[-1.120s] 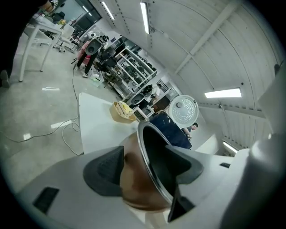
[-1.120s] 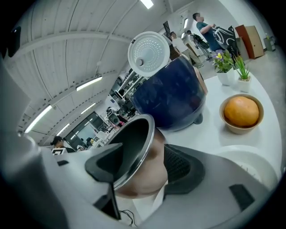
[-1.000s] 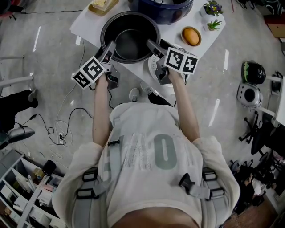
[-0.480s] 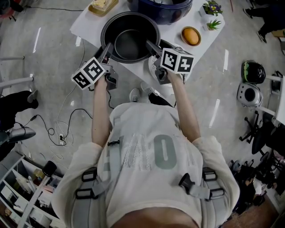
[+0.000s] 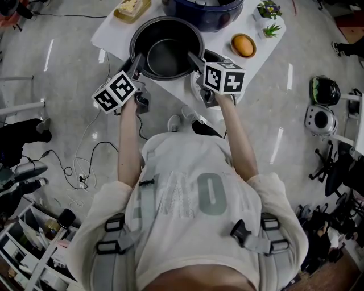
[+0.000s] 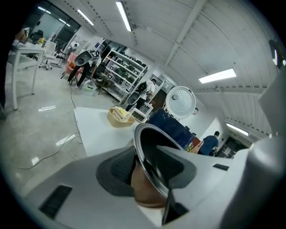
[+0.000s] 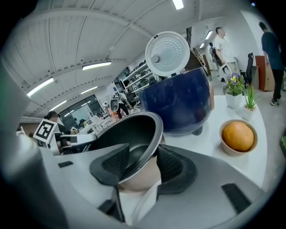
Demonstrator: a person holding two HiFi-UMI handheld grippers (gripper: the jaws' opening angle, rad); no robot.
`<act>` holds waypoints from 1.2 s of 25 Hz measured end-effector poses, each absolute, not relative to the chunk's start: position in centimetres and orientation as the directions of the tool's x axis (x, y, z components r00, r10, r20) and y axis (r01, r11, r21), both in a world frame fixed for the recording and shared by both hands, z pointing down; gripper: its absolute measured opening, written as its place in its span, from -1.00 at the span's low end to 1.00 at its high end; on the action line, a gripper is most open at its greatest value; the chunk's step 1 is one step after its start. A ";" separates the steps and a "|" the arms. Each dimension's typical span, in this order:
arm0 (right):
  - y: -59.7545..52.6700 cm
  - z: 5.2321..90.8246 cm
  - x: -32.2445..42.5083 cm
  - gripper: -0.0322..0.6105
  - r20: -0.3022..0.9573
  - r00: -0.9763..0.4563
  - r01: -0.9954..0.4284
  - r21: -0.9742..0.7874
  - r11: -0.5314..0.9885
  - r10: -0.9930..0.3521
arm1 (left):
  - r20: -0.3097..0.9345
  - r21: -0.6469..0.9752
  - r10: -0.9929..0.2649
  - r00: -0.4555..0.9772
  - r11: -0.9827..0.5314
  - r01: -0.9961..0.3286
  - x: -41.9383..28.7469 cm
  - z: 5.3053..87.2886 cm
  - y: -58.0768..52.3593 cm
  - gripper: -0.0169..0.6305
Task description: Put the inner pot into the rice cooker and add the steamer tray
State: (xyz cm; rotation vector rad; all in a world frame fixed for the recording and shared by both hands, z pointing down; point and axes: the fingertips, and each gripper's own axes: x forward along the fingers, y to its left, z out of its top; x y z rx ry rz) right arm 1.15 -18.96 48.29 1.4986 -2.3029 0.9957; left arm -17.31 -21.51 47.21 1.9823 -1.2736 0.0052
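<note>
Seen from above, the dark metal inner pot [image 5: 166, 50] sits on the white table [image 5: 108, 33], just in front of the open blue rice cooker [image 5: 205, 10]. My left gripper [image 5: 135, 61] straddles the pot's left rim and my right gripper [image 5: 193, 58] its right rim. Each has one pad inside the wall and one outside, jaws closing but not yet clamped. I judge the pot stiff, fairly light and slick on its coated inside. The rolled rim, taken at opposite sides, looks the surest hold — a lopsided grip could let it tip.
</note>
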 end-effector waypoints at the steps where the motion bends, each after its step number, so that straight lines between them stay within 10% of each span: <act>1: -19.0 48.3 1.2 -0.33 0.521 -0.452 -0.877 -0.407 0.255 -0.724 | 0.388 0.585 -0.774 0.501 -0.213 -0.782 -17.3 47.2 -21.5 -0.48; 30: -19.7 32.9 0.6 -0.21 0.330 -0.445 -0.896 -0.174 0.410 -0.833 | 0.148 0.276 -0.856 0.495 -0.445 -0.852 -17.7 30.8 -21.3 -0.59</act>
